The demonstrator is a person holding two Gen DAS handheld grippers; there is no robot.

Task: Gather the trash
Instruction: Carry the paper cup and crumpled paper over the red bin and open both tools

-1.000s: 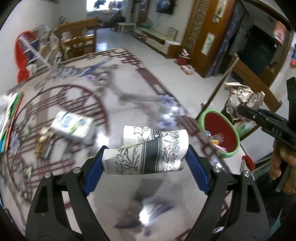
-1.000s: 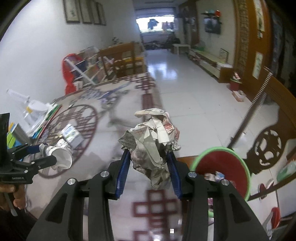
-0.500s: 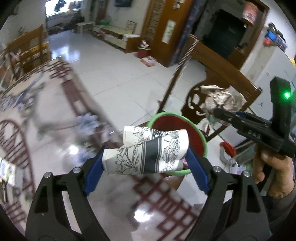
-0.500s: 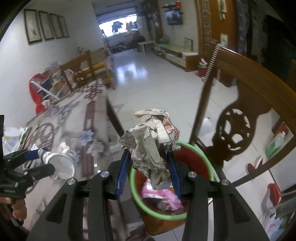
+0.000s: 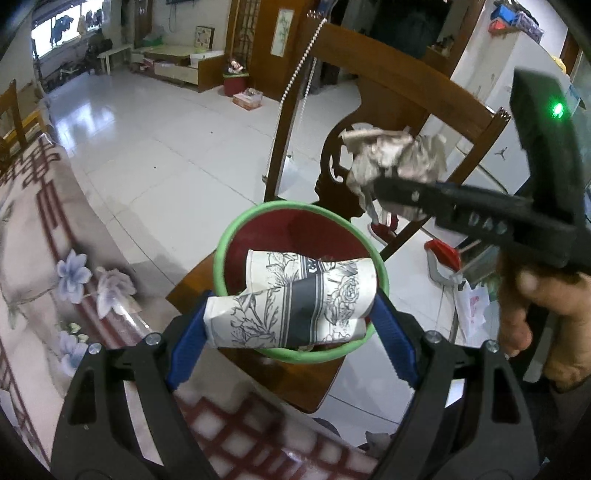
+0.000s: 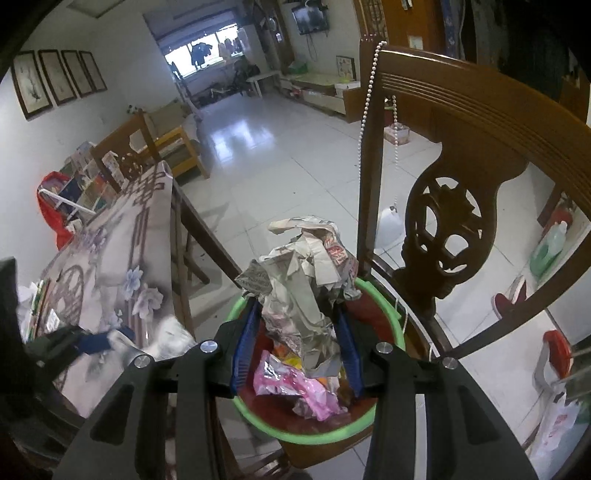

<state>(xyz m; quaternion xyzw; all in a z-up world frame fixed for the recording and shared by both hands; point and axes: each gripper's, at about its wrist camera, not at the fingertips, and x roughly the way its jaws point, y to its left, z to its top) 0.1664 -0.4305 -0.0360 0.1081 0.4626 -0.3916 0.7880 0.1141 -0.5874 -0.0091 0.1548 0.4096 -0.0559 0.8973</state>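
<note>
Home living-dining room, carved wooden chair [image 6: 461,206], wall television [image 6: 309,20] (framed pictures [image 6: 55,79] too)

Carved wooden chair [image 6: 443,236] – bead string [image 6: 367,110] – floral tablecloth [image 5: 33,236]

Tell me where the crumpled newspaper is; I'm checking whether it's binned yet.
Not yet: the crumpled newspaper is clamped in the right gripper, above the green-rimmed red bin on the wooden chair beside the table.
</note>
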